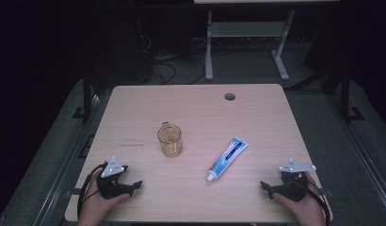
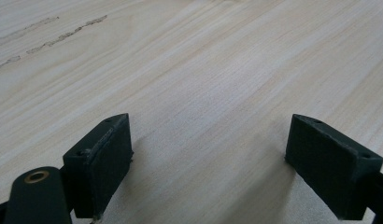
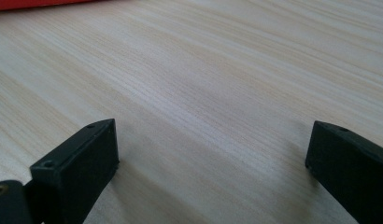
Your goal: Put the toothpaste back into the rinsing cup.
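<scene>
toothpaste tube (image 1: pixel 228 158) | near right gripper (image 1: pixel 267 187), apart | jaws wide, empty

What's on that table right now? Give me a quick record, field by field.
surface: light wooden table with a round hole near its far edge
cup: clear amber cup, upright, left of centre
tube: white and blue toothpaste tube, lying flat, cap toward the person
left gripper: resting on the table, jaws open, holding nothing
right gripper: resting on the table, jaws open, holding nothing
contact: neither gripper touches the cup or tube
</scene>
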Available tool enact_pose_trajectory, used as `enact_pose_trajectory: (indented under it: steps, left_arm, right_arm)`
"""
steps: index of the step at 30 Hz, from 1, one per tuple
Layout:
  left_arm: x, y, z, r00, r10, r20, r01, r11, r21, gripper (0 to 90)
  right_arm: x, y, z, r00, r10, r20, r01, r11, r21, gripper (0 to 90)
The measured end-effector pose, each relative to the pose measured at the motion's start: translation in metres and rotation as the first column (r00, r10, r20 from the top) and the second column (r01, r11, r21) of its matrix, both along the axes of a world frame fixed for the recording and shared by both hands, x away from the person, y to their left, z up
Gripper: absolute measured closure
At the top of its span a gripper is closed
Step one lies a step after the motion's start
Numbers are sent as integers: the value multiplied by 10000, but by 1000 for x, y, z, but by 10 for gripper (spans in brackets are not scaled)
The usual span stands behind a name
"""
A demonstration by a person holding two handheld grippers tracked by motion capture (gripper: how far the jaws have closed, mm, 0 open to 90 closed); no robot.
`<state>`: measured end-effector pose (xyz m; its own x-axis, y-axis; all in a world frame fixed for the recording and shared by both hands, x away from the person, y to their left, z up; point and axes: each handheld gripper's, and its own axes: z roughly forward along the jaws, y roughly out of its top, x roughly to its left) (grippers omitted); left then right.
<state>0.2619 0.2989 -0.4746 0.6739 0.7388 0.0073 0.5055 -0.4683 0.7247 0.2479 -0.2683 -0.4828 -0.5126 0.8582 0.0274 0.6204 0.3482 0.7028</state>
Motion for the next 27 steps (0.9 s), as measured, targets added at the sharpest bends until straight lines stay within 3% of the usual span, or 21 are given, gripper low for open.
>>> enact_pose_trajectory:
  steps: [11,12,19,26,27]
  left_arm:
    - [0,0,0,10000,7,1,-7,10000,-9,136]
    - [0,0,0,10000,7,5,-7,10000,-3,136]
    - [0,0,0,10000,4,4,-4,10000,-4,136]
    - [0,0,0,10000,2,3,-2,10000,-1,136]
    - [0,0,0,10000,2,3,-2,10000,-1,136]
  right_arm:
    - [0,0,0,10000,29,5,-29,10000,10,39]
    - [-2,-1,1,9998,166,143,-168,9998,96,104]
    - [-4,-1,7,9990,414,161,-419,9985,353,271]
    - [-5,2,17,9970,735,239,-753,9933,876,618]
    - [-5,2,17,9970,735,239,-753,9933,876,618]
